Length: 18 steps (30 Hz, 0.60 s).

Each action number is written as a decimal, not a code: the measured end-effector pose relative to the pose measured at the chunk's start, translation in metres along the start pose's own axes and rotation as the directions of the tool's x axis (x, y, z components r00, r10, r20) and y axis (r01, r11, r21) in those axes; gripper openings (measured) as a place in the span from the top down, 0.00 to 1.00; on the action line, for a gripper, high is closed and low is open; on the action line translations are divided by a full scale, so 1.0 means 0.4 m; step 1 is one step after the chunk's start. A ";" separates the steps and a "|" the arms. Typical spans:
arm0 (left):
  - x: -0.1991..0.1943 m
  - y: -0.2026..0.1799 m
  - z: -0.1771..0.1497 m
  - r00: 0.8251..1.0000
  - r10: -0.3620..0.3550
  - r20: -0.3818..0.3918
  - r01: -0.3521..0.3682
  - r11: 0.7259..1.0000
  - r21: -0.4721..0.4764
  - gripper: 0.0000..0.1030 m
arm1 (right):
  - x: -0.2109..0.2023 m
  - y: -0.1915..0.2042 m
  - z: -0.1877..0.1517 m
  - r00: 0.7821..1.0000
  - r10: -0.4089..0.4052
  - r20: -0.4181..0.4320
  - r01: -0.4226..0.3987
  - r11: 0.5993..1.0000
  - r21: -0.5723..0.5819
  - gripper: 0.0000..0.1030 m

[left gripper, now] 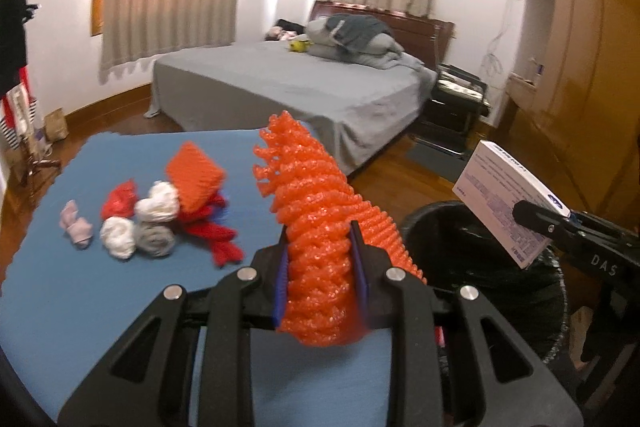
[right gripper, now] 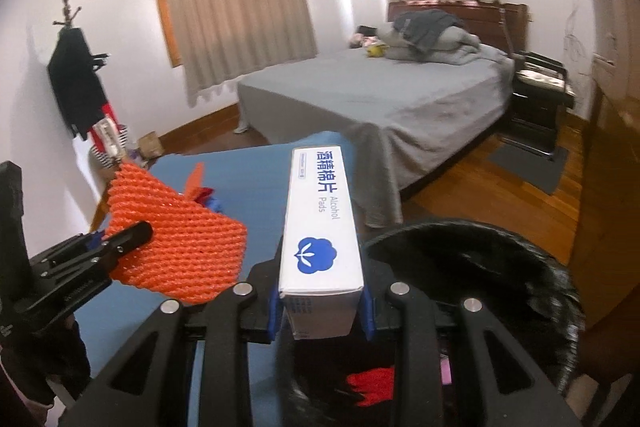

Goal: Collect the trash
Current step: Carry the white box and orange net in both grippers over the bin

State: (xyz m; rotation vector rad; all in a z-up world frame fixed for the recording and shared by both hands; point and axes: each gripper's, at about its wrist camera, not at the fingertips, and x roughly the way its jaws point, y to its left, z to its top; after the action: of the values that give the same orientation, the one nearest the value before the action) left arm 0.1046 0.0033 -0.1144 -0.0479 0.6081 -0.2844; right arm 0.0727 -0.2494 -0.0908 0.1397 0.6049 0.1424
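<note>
My left gripper (left gripper: 320, 247) is shut on an orange foam net sleeve (left gripper: 316, 211) and holds it above the blue table (left gripper: 80, 307), near its right edge. It also shows in the right wrist view (right gripper: 180, 239). My right gripper (right gripper: 322, 291) is shut on a white alcohol pads box (right gripper: 320, 227), held over the black-lined trash bin (right gripper: 500, 259). The box (left gripper: 508, 199) and the bin (left gripper: 460, 239) show at the right of the left wrist view. A red scrap (right gripper: 370, 383) lies inside the bin.
A pile stays on the table: another orange foam net (left gripper: 196, 179), red netting (left gripper: 212, 231), white and grey crumpled balls (left gripper: 138, 227), a pink scrap (left gripper: 76, 227). A grey bed (left gripper: 300, 87) stands behind, a wooden wardrobe (left gripper: 580, 67) at the right.
</note>
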 end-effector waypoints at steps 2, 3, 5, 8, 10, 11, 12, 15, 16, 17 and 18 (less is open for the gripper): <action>0.012 -0.033 0.003 1.000 -0.026 0.000 0.026 1.000 0.018 0.75 | -0.018 -0.028 -0.007 1.000 -0.028 0.004 0.028 1.000 0.010 0.71; 0.017 -0.051 0.003 0.999 -0.038 0.000 0.038 0.999 0.028 0.75 | -0.026 -0.046 -0.010 0.999 -0.042 0.006 0.042 0.999 0.019 0.71; 0.026 -0.076 0.005 0.998 -0.059 -0.002 0.059 0.997 0.044 0.75 | -0.041 -0.069 -0.017 0.998 -0.062 0.008 0.062 0.997 0.035 0.71; 0.038 -0.116 0.008 0.996 -0.090 -0.003 0.090 0.994 0.062 0.75 | -0.055 -0.100 -0.025 0.996 -0.093 0.008 0.092 0.994 0.053 0.71; 0.048 -0.143 0.009 0.993 -0.114 -0.005 0.114 0.991 0.073 0.75 | -0.064 -0.124 -0.033 0.994 -0.114 0.006 0.113 0.991 0.066 0.71; 0.050 -0.153 0.008 0.993 -0.121 -0.006 0.121 0.990 0.078 0.75 | -0.068 -0.125 -0.038 0.993 -0.121 0.004 0.121 0.990 0.069 0.71; 0.057 -0.167 0.008 0.991 -0.133 -0.007 0.133 0.987 0.085 0.75 | -0.072 -0.137 -0.043 0.991 -0.133 0.002 0.133 0.988 0.073 0.71; 0.073 -0.197 0.005 0.987 -0.158 -0.017 0.159 0.982 0.101 0.75 | -0.076 -0.161 -0.053 0.987 -0.158 -0.006 0.158 0.984 0.083 0.71; 0.079 -0.208 0.004 0.986 -0.164 -0.022 0.166 0.980 0.107 0.75 | -0.078 -0.174 -0.057 0.986 -0.167 -0.010 0.167 0.982 0.091 0.71; 0.089 -0.221 0.002 0.985 -0.173 -0.028 0.175 0.978 0.112 0.75 | -0.080 -0.189 -0.063 0.984 -0.176 -0.015 0.176 0.979 0.099 0.71; 0.095 -0.230 -0.001 0.983 -0.180 -0.032 0.183 0.976 0.115 0.75 | -0.083 -0.206 -0.069 0.983 -0.184 -0.019 0.185 0.977 0.105 0.71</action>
State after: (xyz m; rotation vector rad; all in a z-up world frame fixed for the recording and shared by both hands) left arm 0.1111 -0.0955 -0.1240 0.0131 0.6085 -0.4981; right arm 0.0375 -0.3335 -0.1088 0.1855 0.6313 -0.0693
